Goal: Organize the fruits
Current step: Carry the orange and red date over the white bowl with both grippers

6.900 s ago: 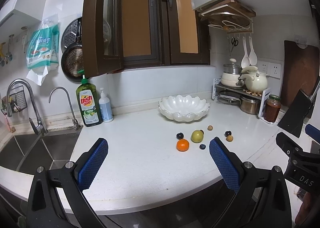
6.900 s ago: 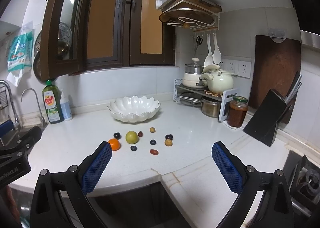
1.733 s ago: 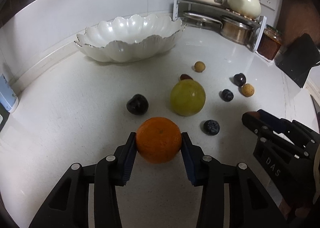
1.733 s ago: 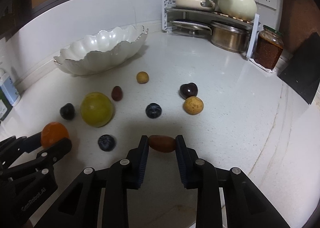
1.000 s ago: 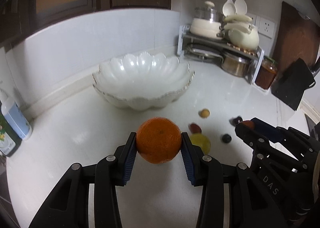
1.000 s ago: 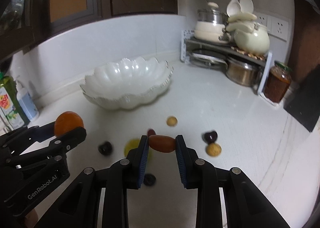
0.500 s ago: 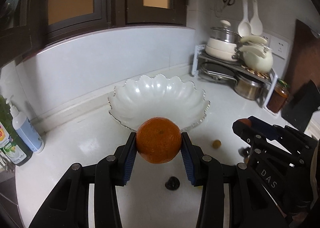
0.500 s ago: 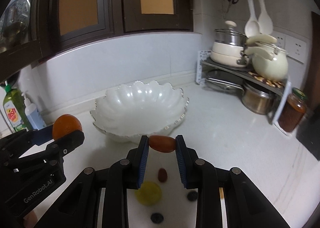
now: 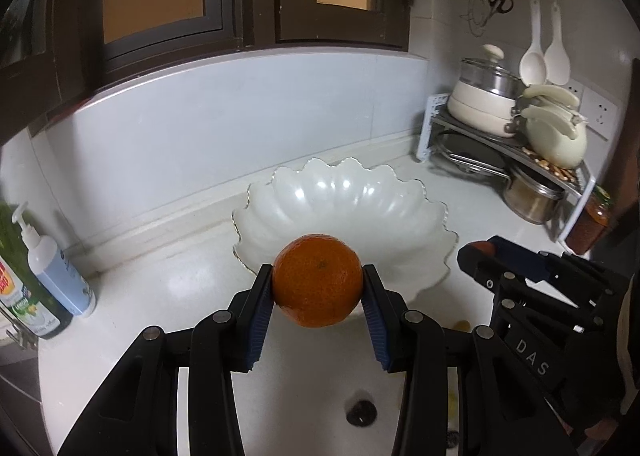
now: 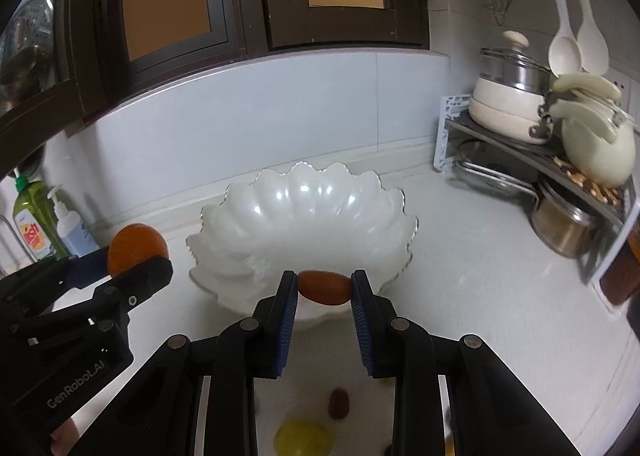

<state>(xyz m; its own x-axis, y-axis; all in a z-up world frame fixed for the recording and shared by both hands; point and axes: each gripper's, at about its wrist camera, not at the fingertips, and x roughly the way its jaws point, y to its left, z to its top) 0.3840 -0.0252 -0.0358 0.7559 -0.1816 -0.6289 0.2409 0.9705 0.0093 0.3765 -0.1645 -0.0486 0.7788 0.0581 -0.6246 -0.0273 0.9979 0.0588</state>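
Observation:
My left gripper (image 9: 318,288) is shut on an orange (image 9: 318,280), held in the air just before the near rim of the white scalloped bowl (image 9: 344,195). My right gripper (image 10: 324,288) is shut on a small reddish-brown oval fruit (image 10: 325,286), also raised in front of the bowl (image 10: 304,211). The bowl looks empty. In the right wrist view the left gripper with its orange (image 10: 137,243) is at the left. On the counter below lie a yellow-green fruit (image 10: 302,436), a small dark red fruit (image 10: 339,403) and a dark round fruit (image 9: 361,411).
A soap dispenser (image 9: 56,268) and a green dish-soap bottle (image 10: 34,223) stand at the left by the wall. At the right a corner rack (image 10: 536,147) holds pots and a cream kettle (image 10: 596,143); a jar (image 9: 596,221) stands beside it. Dark window frames are above.
Both grippers rose and moved toward the bowl with their fruits still held. The bowl has grown larger and nearer; the loose fruits have slid to the bottom of the views.

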